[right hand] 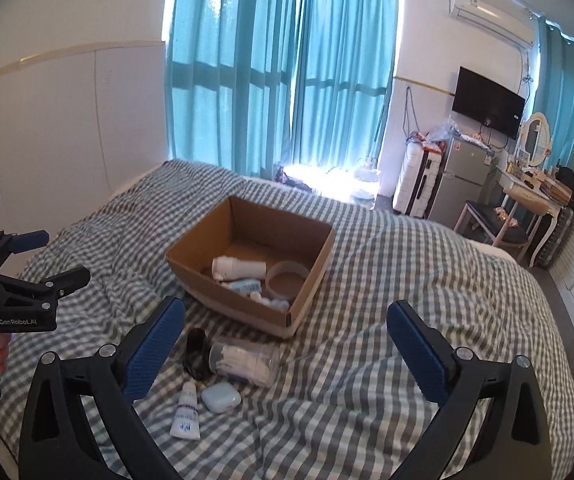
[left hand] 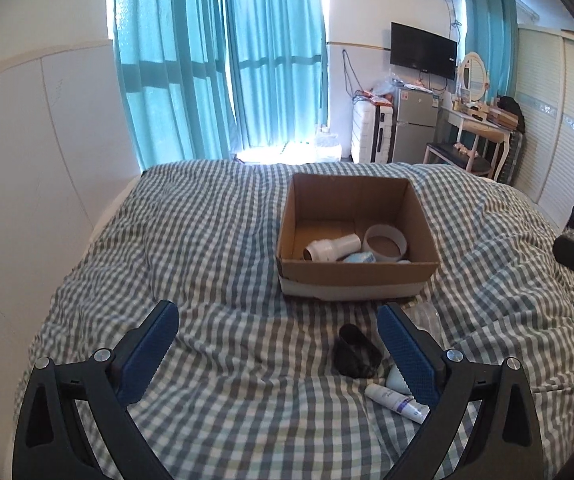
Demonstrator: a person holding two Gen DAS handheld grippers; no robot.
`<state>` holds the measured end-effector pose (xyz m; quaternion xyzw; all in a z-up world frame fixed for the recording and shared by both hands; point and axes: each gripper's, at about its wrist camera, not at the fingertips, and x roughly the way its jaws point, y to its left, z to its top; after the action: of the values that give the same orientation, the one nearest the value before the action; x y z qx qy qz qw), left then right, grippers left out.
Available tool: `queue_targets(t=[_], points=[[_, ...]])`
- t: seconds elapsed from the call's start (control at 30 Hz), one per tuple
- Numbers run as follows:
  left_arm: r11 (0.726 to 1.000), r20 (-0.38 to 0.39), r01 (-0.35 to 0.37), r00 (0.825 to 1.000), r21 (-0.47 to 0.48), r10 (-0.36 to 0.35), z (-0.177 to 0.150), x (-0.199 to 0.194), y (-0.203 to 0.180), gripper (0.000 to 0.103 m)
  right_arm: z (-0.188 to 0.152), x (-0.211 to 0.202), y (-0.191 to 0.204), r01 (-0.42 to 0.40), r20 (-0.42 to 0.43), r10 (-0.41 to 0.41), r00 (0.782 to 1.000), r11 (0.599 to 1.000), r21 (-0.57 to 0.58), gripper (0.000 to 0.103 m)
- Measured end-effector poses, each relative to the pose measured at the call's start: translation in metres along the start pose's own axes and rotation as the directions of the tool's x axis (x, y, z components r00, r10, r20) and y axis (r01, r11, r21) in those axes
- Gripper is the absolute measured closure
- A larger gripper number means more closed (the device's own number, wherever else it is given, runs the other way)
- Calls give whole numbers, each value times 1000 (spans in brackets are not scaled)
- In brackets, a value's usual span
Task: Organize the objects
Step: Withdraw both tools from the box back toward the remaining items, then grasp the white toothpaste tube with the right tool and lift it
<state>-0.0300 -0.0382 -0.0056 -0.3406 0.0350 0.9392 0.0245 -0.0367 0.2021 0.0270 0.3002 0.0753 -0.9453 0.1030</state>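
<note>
Right wrist view: our right gripper (right hand: 285, 344), jaws apart and empty, sits nearest the clear jar (right hand: 245, 362) lying crosswise before the cardboard box (right hand: 305, 300); left gripper (left hand: 279, 354) likewise spread.

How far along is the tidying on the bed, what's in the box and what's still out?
Partly done. The cardboard box already holds a white bottle, a clear round tub and some small blue-and-white items. Nothing is in hand: the left gripper and right gripper are both open and empty. Still on the bedspread: a black pouch, clear jar, white tube and pale blue case.
</note>
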Motion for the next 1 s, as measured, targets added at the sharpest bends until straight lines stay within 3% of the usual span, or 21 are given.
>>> queue_targets(t=[0.17, 0.4, 0.67, 0.73, 0.8, 1.0], points=[[999, -31, 38, 999, 28, -37, -24, 14, -17, 1, -29, 24, 10, -19, -70, 18, 997, 1000, -5, 2], [997, -123, 34, 992, 67, -25, -60, 45, -22, 1, -71, 75, 27, -71, -204, 74, 976, 997, 19, 2], [1000, -283, -10, 959, 28, 17, -102, 88, -7, 1, -93, 113, 53, -124, -328, 109, 938, 992, -25, 2], [1000, -317, -22, 948, 12, 25, -107, 97, -3, 1, -98, 123, 59, -143, -357, 122, 926, 989, -32, 6], [1000, -337, -11, 942, -17, 5, -109, 104, 2, 1, -102, 132, 64, -163, -383, 138, 913, 986, -33, 17], [998, -348, 10, 937, -58, -30, -109, 110, 10, 1, -114, 151, 88, -241, -456, 189, 870, 969, -58, 48]])
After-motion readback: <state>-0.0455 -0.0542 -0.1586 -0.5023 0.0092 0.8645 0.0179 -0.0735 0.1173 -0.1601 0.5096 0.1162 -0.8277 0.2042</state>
